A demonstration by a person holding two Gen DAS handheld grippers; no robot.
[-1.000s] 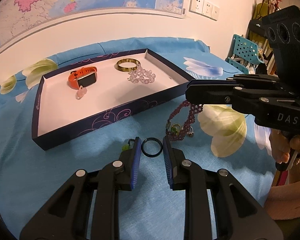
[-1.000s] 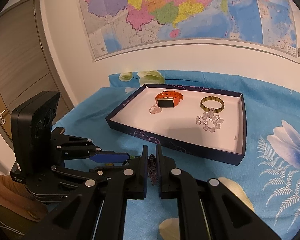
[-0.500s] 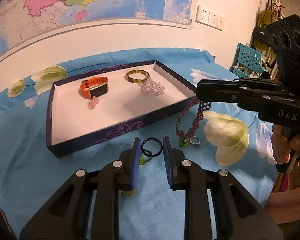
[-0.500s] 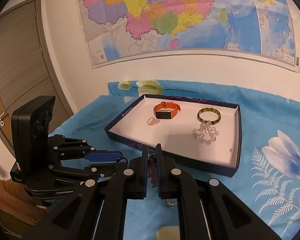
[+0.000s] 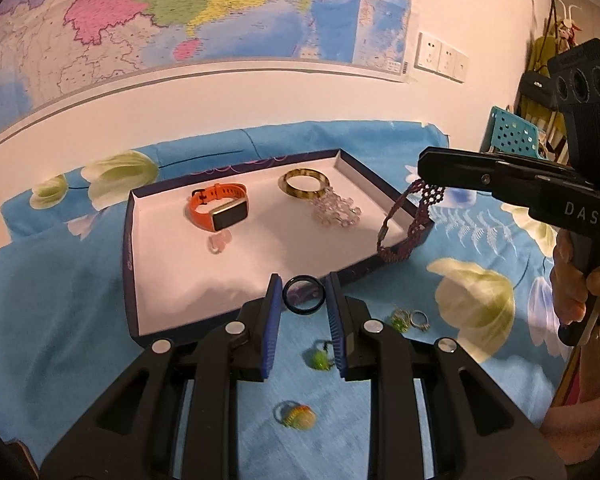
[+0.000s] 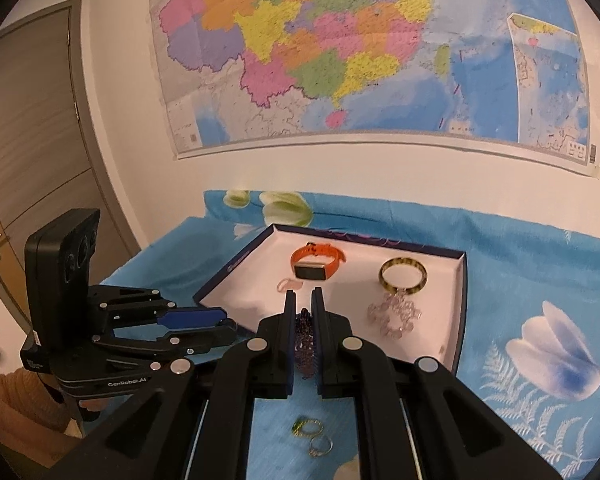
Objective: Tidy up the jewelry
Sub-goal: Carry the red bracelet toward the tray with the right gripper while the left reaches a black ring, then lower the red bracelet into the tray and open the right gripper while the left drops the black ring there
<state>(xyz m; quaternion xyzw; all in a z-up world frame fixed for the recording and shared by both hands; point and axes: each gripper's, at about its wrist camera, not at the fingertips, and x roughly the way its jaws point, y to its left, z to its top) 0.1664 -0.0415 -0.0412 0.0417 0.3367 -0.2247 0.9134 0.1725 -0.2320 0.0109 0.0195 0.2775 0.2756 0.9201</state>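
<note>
The tray (image 5: 129,240) is sitting on the blue flowered cloth (image 5: 52,312) below the wall map (image 5: 180,12). Inside it, from left to right, an orange watch (image 5: 217,209) is lying above a small pink ring (image 5: 219,245), and a tortoiseshell bangle (image 5: 305,184) is touching a clear bead bracelet (image 5: 336,209).

In front of the tray's near wall, the left gripper (image 5: 303,305) is pinching a black ring (image 5: 303,295) between its blue pads, holding it clear of the cloth. Under and beside its fingers, four small rings are lying loose on the cloth: a yellow-orange one (image 5: 298,416), a green one (image 5: 319,358), another green-stoned one (image 5: 399,320) and a silver one (image 5: 419,319).

Further right, the right gripper (image 6: 302,312) is clamped tight on a purple beaded bracelet (image 5: 410,220), which is dangling from the fingertips over the tray's right corner. A hand (image 5: 576,292) is gripping the handle at the far right.
</note>
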